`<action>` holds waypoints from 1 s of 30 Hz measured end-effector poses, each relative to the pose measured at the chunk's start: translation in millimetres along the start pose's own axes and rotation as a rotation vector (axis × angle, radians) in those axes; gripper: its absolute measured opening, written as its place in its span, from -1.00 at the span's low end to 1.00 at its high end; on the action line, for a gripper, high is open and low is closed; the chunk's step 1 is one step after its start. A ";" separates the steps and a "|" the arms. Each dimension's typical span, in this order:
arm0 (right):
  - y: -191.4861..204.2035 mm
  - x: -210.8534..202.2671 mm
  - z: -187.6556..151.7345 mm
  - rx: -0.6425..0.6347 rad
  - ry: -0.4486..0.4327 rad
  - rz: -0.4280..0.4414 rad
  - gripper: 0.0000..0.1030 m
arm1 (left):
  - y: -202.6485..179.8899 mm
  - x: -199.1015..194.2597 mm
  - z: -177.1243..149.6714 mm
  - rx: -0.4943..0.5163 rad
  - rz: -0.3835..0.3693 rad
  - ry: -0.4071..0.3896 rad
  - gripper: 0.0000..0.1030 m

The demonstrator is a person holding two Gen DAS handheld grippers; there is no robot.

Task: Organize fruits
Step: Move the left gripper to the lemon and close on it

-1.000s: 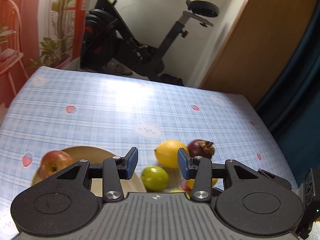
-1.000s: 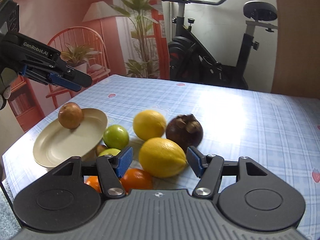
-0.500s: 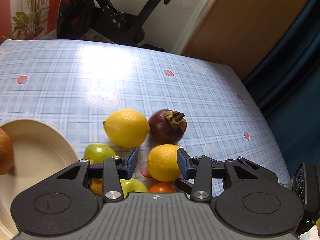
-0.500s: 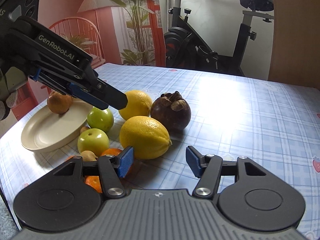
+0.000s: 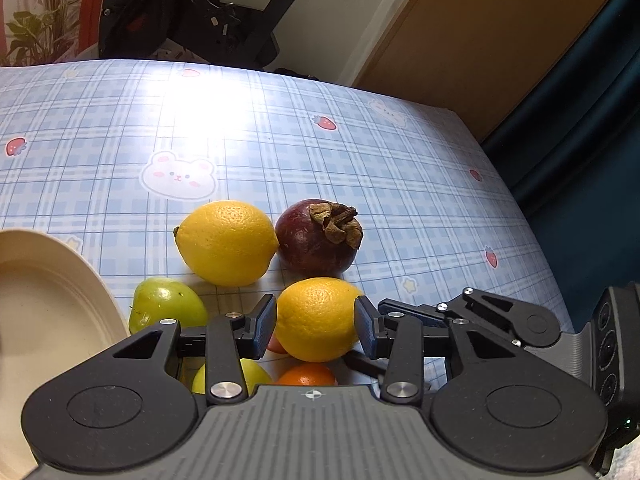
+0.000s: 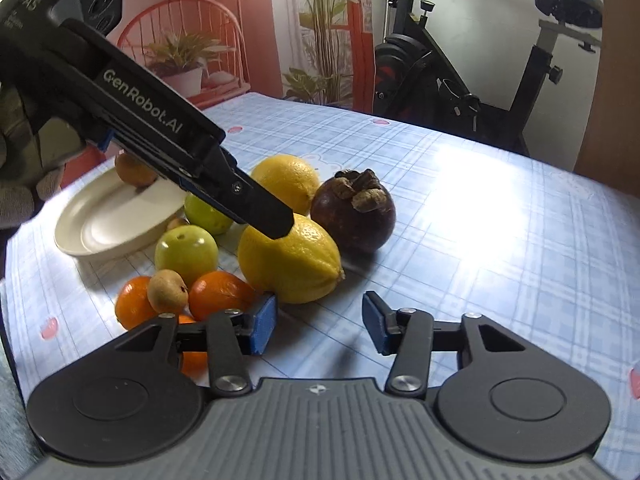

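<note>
Nearest to the left camera, the left tongs (image 5: 315, 322) are standing apart around the near lemon (image 5: 318, 308), with one pad at each side of it. I cannot tell whether the pads are already pressing, so I am judging this as the moment just before the grip. To do it well, the person is needing to bring the pads to the widest part of the lemon, close them slowly and lift straight up. The orange (image 5: 306, 376) and the green fruit (image 5: 166, 306) are lying just beside it and could roll. The plate (image 5: 60, 320) is waiting near, at the left. Farther back, the second lemon (image 5: 226, 242) and the dark purple fruit (image 5: 316, 238) are touching each other on the tablecloth (image 5: 360, 152).

The right camera is showing what the left one is hiding. The tip of the left tongs is reaching only the upper part of the near lemon, so the hold is looking shallow. A small brown fruit (image 6: 168, 290) is sitting among the oranges, and another brown fruit (image 6: 134, 170) is lying on the far side of the plate. The right tongs (image 6: 320, 322) have just been closing, yet they are standing apart with only cloth between them and the lemon just beyond.
</note>
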State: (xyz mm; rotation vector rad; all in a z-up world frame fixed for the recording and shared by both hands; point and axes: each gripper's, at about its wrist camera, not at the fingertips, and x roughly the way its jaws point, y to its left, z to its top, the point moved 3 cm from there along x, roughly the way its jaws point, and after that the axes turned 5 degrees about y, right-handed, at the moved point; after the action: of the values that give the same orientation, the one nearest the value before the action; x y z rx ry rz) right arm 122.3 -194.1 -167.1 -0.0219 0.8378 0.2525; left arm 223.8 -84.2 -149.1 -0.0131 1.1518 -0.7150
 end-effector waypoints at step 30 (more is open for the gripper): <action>6.3 22.7 5.4 -0.190 0.036 0.052 -0.10 | 12.2 -2.7 -3.1 0.032 -0.089 -0.014 -0.26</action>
State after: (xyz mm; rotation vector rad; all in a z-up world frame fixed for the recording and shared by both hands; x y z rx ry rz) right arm 139.3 -182.5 -179.8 -0.1831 0.8484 0.3811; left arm 226.9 -72.2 -152.7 -0.0425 1.1314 -0.8108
